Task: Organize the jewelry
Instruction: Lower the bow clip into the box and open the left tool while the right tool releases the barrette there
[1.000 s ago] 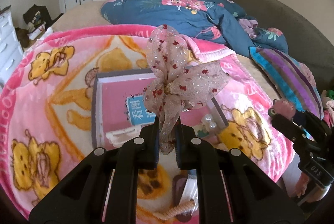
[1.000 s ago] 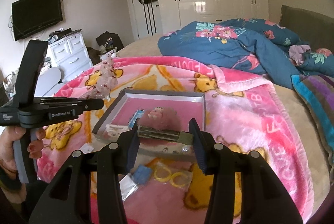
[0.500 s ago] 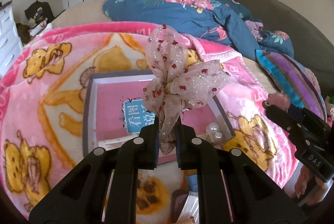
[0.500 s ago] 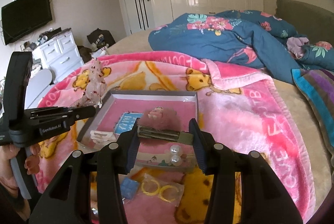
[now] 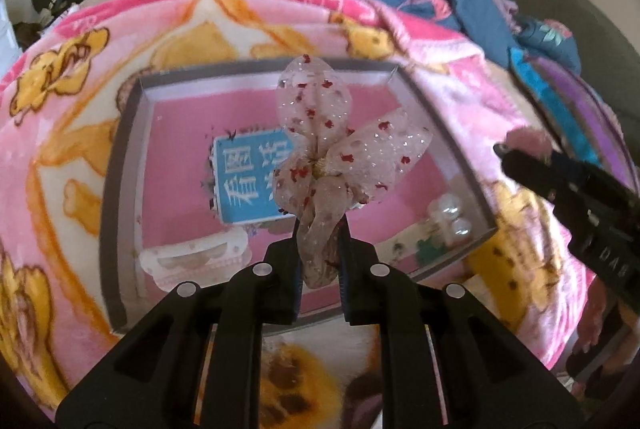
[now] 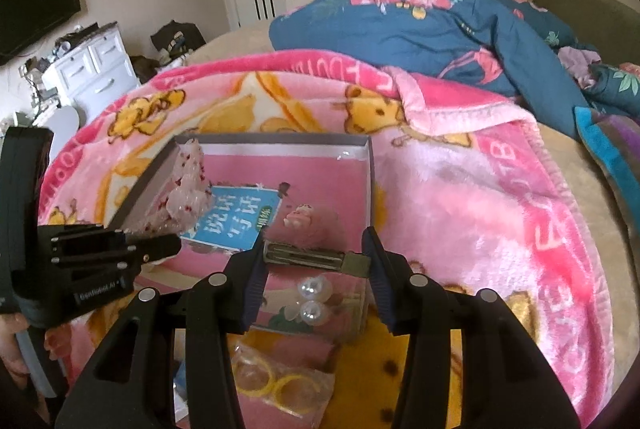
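Note:
A grey box (image 5: 124,157) with a pink floor lies on the pink bear blanket. Inside it are a blue card (image 5: 248,185), a white clip (image 5: 192,257) and pearl pieces (image 5: 448,217). My left gripper (image 5: 320,249) is shut on the tail of a sheer pink bow (image 5: 332,145) with red specks, which hangs just over the box. In the right wrist view the bow (image 6: 188,189) sits at the box's left wall. My right gripper (image 6: 315,249) is shut on a metal hair clip (image 6: 308,256) with a pink fluffy pom (image 6: 324,225), low over the box's near part.
Yellow rings in a clear bag (image 6: 276,381) lie on the blanket in front of the box. A blue floral quilt (image 6: 440,25) is heaped behind, a striped pillow (image 6: 612,149) to the right. A white dresser (image 6: 92,69) stands off the bed at left.
Both grippers have come down and forward toward the box, which now looks larger. The bow now hangs over the box floor. Both grips are unchanged.

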Motion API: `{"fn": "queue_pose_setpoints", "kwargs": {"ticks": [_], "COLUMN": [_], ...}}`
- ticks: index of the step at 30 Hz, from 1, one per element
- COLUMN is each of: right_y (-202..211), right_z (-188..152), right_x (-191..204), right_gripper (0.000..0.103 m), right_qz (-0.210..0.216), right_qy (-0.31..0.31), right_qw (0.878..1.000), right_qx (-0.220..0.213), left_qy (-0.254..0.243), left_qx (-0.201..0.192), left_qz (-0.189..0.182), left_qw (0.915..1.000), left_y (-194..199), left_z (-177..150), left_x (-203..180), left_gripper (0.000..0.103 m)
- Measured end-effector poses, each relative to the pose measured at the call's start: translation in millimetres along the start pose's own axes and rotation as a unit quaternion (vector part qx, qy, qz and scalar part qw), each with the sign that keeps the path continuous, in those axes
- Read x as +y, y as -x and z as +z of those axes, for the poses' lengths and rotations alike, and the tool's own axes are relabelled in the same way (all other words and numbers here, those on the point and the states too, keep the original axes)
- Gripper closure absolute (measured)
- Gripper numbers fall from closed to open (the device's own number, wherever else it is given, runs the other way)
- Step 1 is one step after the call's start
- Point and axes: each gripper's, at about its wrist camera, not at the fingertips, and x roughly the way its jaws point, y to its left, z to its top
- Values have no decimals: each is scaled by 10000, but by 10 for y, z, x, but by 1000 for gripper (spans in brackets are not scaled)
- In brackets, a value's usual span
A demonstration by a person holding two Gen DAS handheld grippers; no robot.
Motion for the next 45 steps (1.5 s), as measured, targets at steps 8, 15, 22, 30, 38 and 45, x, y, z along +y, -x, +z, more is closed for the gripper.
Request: {"fn": "queue_pose_setpoints", "kwargs": {"ticks": [8,15,22,30,38,45], "right_y": [-317,-537,-799,-877,-568,-182], "right_z": [-7,3,11,-8,9,11], "right_x": [29,25,93,170,95,43], "right_gripper": [59,59,59,52,35,23], "right_qz": [19,-49,-71,-31,33,52], "right_qy": [48,60,141,179,-19,-204], "right_qw": [9996,9989,9973,9965,9988,9997], "right_qx": [289,455,723,821,492,155], "left_qy": [-55,-177,-343,-206,-101,22], "left_qx": [219,205,44,-110,-98,-279], "left_qz": [100,191,313,217,203,128], "left_qw": [9997,9995,9989,9995,9997,9995], "left_y": [-160,-150,-1,161,229,357], "left_z": [-53,-94,-138,-146,-172,-200], "left_x": [22,13,19,65,87,111], "left_gripper": [89,74,47,40,29,15]}}
